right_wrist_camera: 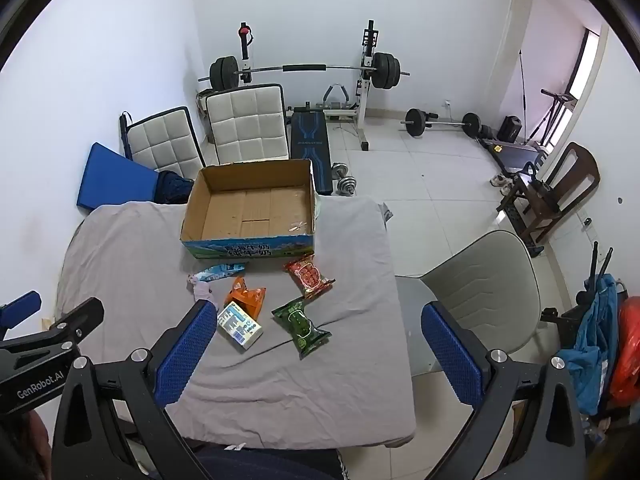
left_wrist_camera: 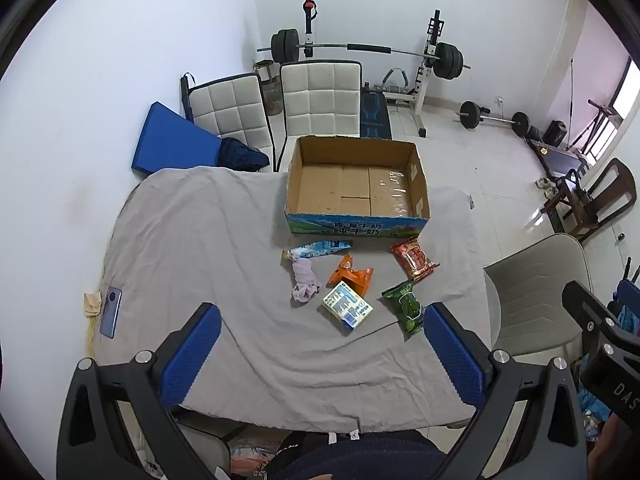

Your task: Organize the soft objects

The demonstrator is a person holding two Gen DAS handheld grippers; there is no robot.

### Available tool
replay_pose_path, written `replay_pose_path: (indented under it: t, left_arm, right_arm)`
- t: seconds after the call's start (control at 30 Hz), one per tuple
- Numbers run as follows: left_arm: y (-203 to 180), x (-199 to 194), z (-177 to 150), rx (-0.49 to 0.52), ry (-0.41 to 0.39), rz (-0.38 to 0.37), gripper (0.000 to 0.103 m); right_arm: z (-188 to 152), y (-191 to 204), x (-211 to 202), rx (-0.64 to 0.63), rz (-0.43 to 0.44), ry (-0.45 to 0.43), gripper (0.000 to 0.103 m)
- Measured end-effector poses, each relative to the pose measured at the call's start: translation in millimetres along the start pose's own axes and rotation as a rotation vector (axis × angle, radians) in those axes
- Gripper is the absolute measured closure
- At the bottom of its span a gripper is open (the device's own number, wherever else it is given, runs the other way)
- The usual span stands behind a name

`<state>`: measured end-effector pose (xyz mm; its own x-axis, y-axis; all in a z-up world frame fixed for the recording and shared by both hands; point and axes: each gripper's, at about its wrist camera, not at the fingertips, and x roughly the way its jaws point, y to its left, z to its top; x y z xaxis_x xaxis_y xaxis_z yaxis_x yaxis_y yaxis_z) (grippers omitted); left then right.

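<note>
Both grippers, the left gripper and the right gripper, hang above the near edge of the tabletop, fingers spread wide and holding nothing. Just past them lie the soft things: a green packet, a tissue pack, an orange packet, a purple cloth, a red packet and a blue packet. Farther back waits the empty box, likely where they go.

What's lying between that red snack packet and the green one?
Nothing: bare grey sheet separates the red packet from the green packet, clearest in the left wrist view.
</note>
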<state>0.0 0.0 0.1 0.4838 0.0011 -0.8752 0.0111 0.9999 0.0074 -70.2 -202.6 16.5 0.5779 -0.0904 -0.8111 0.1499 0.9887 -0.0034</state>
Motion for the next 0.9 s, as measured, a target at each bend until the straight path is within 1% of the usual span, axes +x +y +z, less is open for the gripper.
replay_pose_path:
  t: [0.17, 0.27, 0.6, 0.8, 0.9]
  left_arm:
    - [0.2, 0.4, 0.7, 0.004, 0.005, 0.013, 0.000]
    - [0.9, 0.3, 1.0, 0.002, 0.011, 0.003, 0.000]
    - [-5.2, -2.4, -6.5, 0.010, 0.010, 0.004, 0.000]
    - [-3.7, -3.5, -5.4, 0.011, 0.012, 0.002, 0.000]
    - [-2.6, -1.1, -4.1, 0.009, 0.010, 0.001, 0.000]
  right_arm:
    - [-0.3, -0.3, -0.5, -0.002, -0.004, 0.002, 0.000]
    - [-0.2, -0.3, -0.2, -0.002, -0.004, 0.005, 0.000]
    - [0.2, -1.4, -1.4, -0.007, -0.011, 0.008, 0.000]
    - [-1.3, -6.3, 1.3, -0.005, -0.006, 0.011, 0.000]
    - [-1.9, -2.7, 1.6, -0.004, -0.010, 0.012, 0.000]
